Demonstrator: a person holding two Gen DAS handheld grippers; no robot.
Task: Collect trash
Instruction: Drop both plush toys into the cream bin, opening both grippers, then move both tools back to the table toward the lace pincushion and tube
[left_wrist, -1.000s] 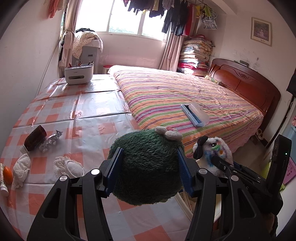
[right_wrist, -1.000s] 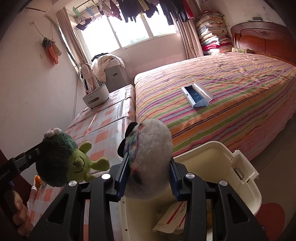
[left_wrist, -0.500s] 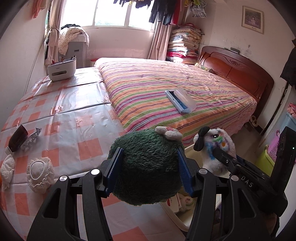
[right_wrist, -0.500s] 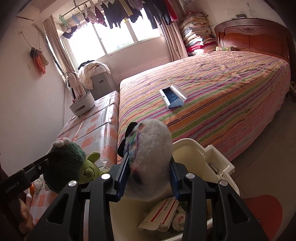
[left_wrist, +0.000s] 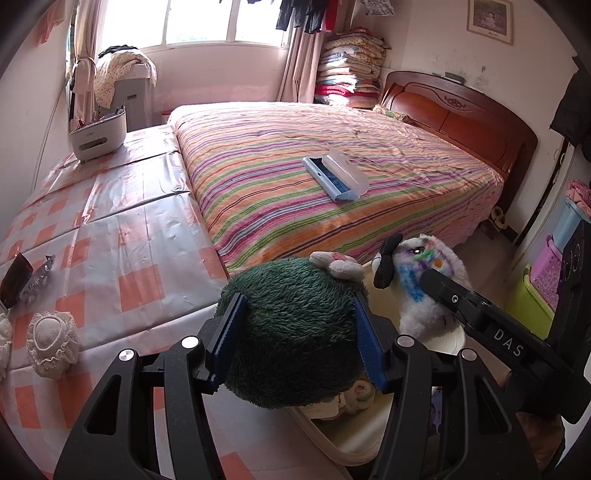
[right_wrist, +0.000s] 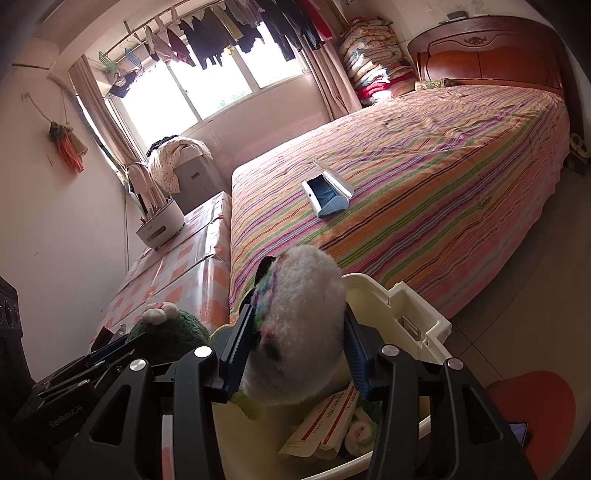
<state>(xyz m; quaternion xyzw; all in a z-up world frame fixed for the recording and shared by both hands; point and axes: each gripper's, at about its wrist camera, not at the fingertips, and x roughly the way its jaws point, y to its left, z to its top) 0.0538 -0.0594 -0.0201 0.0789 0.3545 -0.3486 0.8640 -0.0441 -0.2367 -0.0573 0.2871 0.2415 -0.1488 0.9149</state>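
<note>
The left gripper (left_wrist: 295, 339) is clamped on a green plush (left_wrist: 291, 332), its blue pads pressed into the fur on both sides. The plush hangs above the near rim of the cream bin (right_wrist: 402, 306), which stands on the floor at the foot corner of the striped bed (left_wrist: 314, 177).

The right gripper (right_wrist: 299, 350) has a white plush (right_wrist: 295, 332) between its fingers, directly over the bin; its jaws are opening. The pad farther from the bed looks to have come off the fur, though the fur hides the other pad's contact.

Inside the bin lie a red-and-white carton (right_wrist: 325, 421) and some crumpled tissues (right_wrist: 360, 430). A blue-and-white case (left_wrist: 334, 177) lies on the bed, well apart from the bin.
</note>
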